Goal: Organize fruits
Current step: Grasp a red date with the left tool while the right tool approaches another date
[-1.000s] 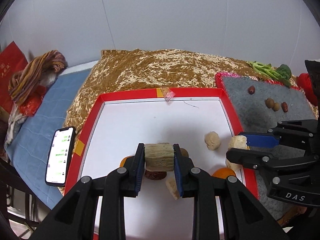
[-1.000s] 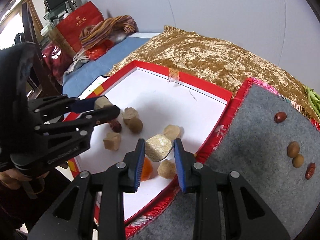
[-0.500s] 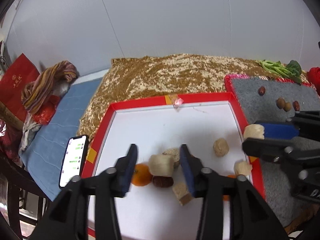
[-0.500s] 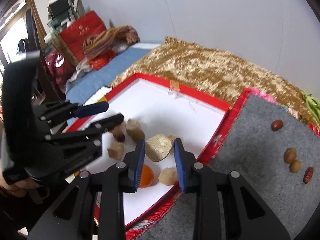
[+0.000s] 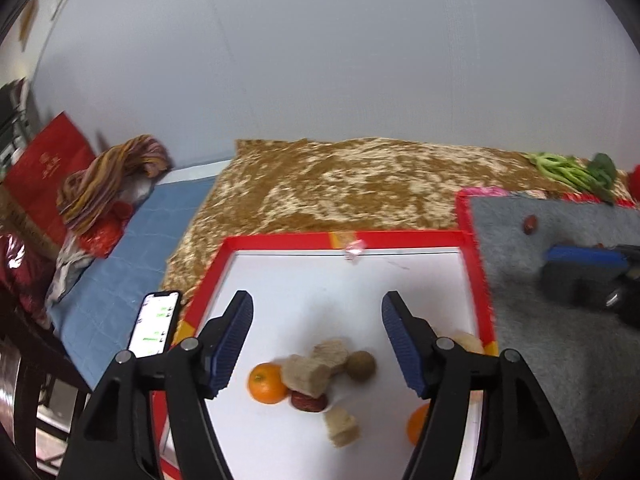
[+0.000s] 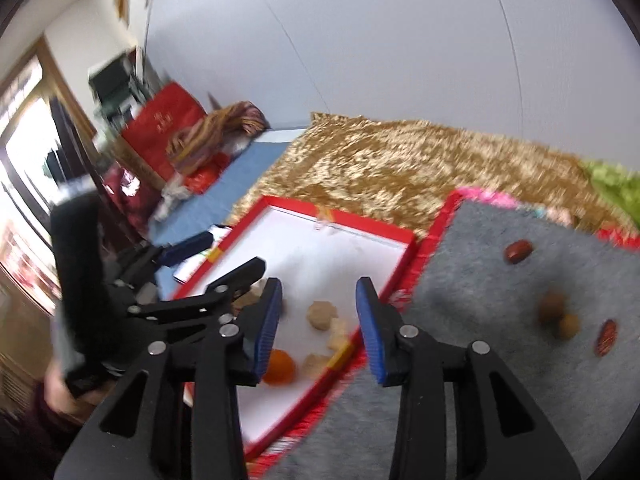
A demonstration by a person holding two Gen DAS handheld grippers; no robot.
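Both grippers, left [image 5: 316,336] and right [image 6: 318,320], now gape wide and empty; their tan chunks [image 5: 306,374] have been released into the red tray [image 5: 476,280], among oranges [image 5: 267,383].

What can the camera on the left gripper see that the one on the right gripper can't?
Only the left wrist view shows the leafy greens clearly, and the brown round fruit beside the tan chunks. Only the right wrist view shows all four small fruits on the grey mat, and the bright doorway. Both show the red-rimmed tray, an orange and the phone.
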